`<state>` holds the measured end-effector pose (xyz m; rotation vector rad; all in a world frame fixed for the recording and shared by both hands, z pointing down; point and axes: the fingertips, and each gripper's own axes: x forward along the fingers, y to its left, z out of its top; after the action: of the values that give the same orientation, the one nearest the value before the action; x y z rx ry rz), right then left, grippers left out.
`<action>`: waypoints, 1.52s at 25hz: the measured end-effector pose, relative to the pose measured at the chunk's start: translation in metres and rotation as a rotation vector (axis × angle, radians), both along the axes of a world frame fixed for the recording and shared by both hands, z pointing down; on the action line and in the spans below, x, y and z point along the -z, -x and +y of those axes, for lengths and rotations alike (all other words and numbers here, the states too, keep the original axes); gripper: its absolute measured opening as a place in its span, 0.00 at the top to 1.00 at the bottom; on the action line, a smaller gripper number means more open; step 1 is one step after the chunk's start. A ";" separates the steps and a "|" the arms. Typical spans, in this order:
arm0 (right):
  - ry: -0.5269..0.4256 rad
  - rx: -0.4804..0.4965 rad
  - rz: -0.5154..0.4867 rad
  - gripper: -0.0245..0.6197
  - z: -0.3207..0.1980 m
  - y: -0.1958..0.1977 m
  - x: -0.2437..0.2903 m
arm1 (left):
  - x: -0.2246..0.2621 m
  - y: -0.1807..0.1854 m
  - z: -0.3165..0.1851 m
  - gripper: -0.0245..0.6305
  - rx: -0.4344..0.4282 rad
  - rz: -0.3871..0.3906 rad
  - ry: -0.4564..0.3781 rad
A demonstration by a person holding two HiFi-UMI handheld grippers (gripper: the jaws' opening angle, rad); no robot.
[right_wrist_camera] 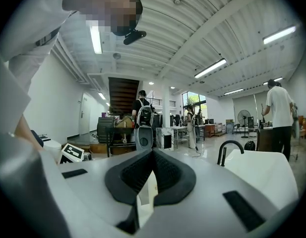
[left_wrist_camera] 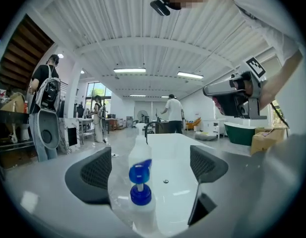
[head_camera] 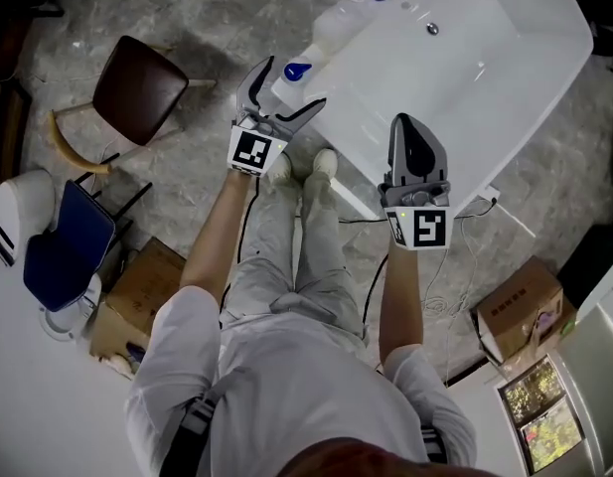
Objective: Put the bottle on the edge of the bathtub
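Between the two dark ribbed pads (left_wrist_camera: 95, 171) of the left gripper (left_wrist_camera: 152, 165) stands a small white plastic bottle with a blue pump top (left_wrist_camera: 141, 195). The jaws are spread wide and neither pad touches it. There is a clear gap on each side, so the bottle stands upright on its own. It rests on the rim of a long, glossy white bathtub (head_camera: 465, 63), at the end corner nearest the person's left hand. Farther along that rim, well apart, stands a larger white plastic jug (head_camera: 338, 20).

From the head view, the left gripper (head_camera: 284, 95) reaches in level towards that corner, its fingers either side of the bottle (head_camera: 297, 71). The right gripper (head_camera: 409, 125) hovers over the tub's near long edge, off to the right. Its jaws are pressed together and hold nothing; only a sliver of white shows through the slit between them.

Beyond the tub lies a grey marbled floor, with a brown round-seated chair (head_camera: 137, 87) to the left.

The placing itself looks done — the step in hand is the release. The next move calls for drawing the left gripper straight back along its own line, keeping both pads clear. A sideways brush could tip the narrow bottle off the rim or into the tub.
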<state>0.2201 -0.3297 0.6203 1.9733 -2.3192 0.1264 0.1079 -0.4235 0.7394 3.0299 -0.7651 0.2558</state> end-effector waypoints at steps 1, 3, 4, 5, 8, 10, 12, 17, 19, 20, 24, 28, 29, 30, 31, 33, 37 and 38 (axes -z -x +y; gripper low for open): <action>-0.007 0.003 -0.001 0.96 0.002 0.001 0.012 | 0.012 0.002 0.003 0.22 0.012 0.004 0.011; -0.017 0.007 -0.002 0.96 0.006 0.004 0.037 | 0.037 0.005 0.010 0.28 0.023 0.006 0.012; -0.016 0.005 -0.005 0.96 0.007 0.005 0.048 | 0.050 0.006 0.013 0.30 0.021 0.003 0.004; -0.013 0.000 -0.011 0.96 0.008 0.006 0.059 | 0.062 0.007 0.017 0.32 0.019 0.001 -0.004; -0.008 -0.012 -0.036 0.96 0.015 0.010 0.089 | 0.099 0.011 0.030 0.39 0.013 -0.002 -0.016; -0.010 -0.008 -0.048 0.96 0.023 0.016 0.109 | 0.122 0.017 0.041 0.46 0.014 -0.002 -0.009; -0.016 0.002 -0.054 0.96 0.031 0.024 0.127 | 0.141 0.024 0.051 0.53 0.020 -0.001 0.005; -0.026 0.038 -0.038 0.96 0.047 0.045 0.163 | 0.185 0.044 0.072 0.67 0.028 0.013 0.016; -0.030 0.047 -0.038 0.96 0.053 0.049 0.173 | 0.199 0.046 0.082 0.74 0.018 0.015 0.005; -0.030 0.053 -0.037 0.96 0.055 0.050 0.176 | 0.206 0.047 0.087 0.76 0.012 0.017 -0.001; -0.027 0.089 -0.019 0.96 0.060 0.063 0.186 | 0.234 0.053 0.102 0.82 -0.003 0.044 -0.016; -0.030 0.106 -0.006 0.96 0.057 0.076 0.187 | 0.249 0.066 0.110 0.85 -0.010 0.060 -0.028; -0.033 0.114 -0.008 0.96 0.054 0.081 0.187 | 0.250 0.071 0.110 0.86 -0.005 0.052 -0.031; -0.038 0.124 -0.010 0.96 0.052 0.084 0.187 | 0.251 0.075 0.110 0.88 0.002 0.042 -0.035; -0.042 0.132 -0.011 0.96 0.049 0.086 0.188 | 0.252 0.076 0.111 0.90 0.009 0.033 -0.041; -0.050 0.142 -0.007 0.96 0.049 0.084 0.192 | 0.257 0.074 0.115 0.94 0.016 0.033 -0.047; -0.080 0.151 0.013 0.96 0.052 0.081 0.206 | 0.270 0.065 0.126 0.96 0.016 0.034 -0.058; -0.090 0.151 0.015 0.96 0.053 0.080 0.208 | 0.273 0.063 0.128 0.96 0.014 0.030 -0.065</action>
<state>0.1397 -0.2765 0.4123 1.8208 -2.4946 -0.0034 0.0449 -0.2958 0.4662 3.0797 -0.8085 0.1888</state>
